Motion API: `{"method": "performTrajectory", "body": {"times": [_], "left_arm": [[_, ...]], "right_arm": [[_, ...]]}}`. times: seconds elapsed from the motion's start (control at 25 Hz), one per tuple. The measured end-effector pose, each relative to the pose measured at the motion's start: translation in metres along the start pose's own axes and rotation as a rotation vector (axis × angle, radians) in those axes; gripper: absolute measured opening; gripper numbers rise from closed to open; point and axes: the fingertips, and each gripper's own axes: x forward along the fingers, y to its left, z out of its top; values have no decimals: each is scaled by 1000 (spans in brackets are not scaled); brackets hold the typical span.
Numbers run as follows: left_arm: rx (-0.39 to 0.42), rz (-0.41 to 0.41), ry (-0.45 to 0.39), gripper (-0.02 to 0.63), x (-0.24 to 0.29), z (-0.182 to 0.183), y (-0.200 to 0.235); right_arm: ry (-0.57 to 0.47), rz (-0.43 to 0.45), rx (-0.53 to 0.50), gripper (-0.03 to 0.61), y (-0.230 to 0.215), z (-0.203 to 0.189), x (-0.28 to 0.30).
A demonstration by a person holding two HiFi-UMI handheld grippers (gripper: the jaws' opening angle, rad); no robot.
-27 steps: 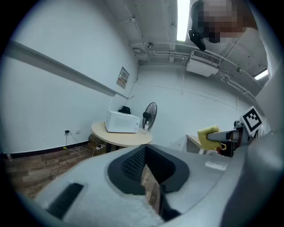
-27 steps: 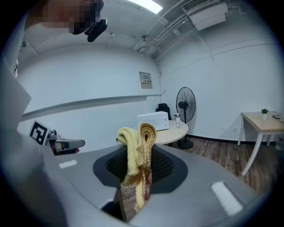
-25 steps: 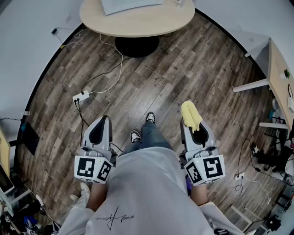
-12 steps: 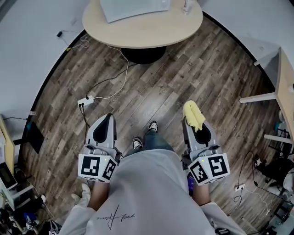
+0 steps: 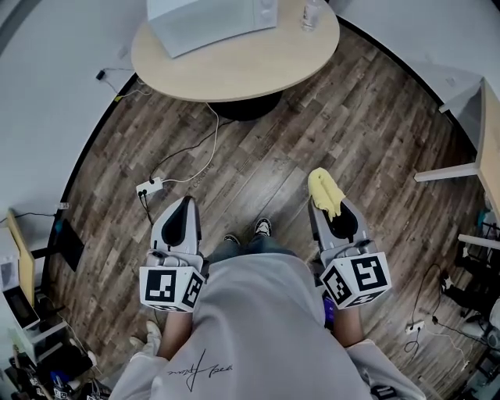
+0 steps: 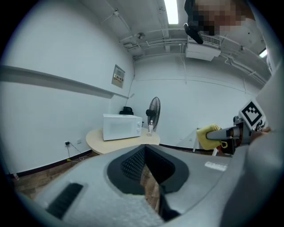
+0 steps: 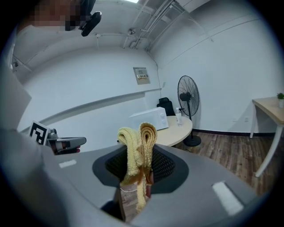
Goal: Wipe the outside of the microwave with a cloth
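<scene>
A white microwave [image 5: 211, 19] stands on a round beige table [image 5: 234, 66] ahead of me, at the top of the head view. It also shows far off in the left gripper view, microwave [image 6: 122, 127], and in the right gripper view, microwave [image 7: 150, 119]. My right gripper [image 5: 329, 206] is shut on a folded yellow cloth [image 5: 324, 191]. The cloth [image 7: 138, 144] sticks up out of the jaws of that gripper [image 7: 136, 176]. My left gripper [image 5: 184, 205] is shut with nothing in it, and its jaws [image 6: 148, 174] meet. Both are held low over the floor, well short of the table.
A clear bottle [image 5: 311, 14] stands on the table right of the microwave. A white power strip [image 5: 148, 187] and its cables lie on the wood floor at left. A desk [image 5: 488, 133] stands at the right. A standing fan [image 7: 187, 95] is behind the table.
The table has come nearer and the microwave has come into the head view at the top. Both grippers keep their pose, the cloth still in the right one.
</scene>
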Motion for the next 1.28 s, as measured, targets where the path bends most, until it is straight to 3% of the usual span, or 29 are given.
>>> {"method": "performTrajectory", "body": {"times": [0.28,0.68,1.28], "left_arm": [[20,5,34,-9,29,1,-13],[16,-62,39,-9,90,9,-5],[-35,-81,-1,-9,205,67,65]], "right_arm": [[60,-45,-19,127,-29,-4,16],[74,-18,-21,129,-44,11,58],[60,119,-93,124,-42,90,190]]}}
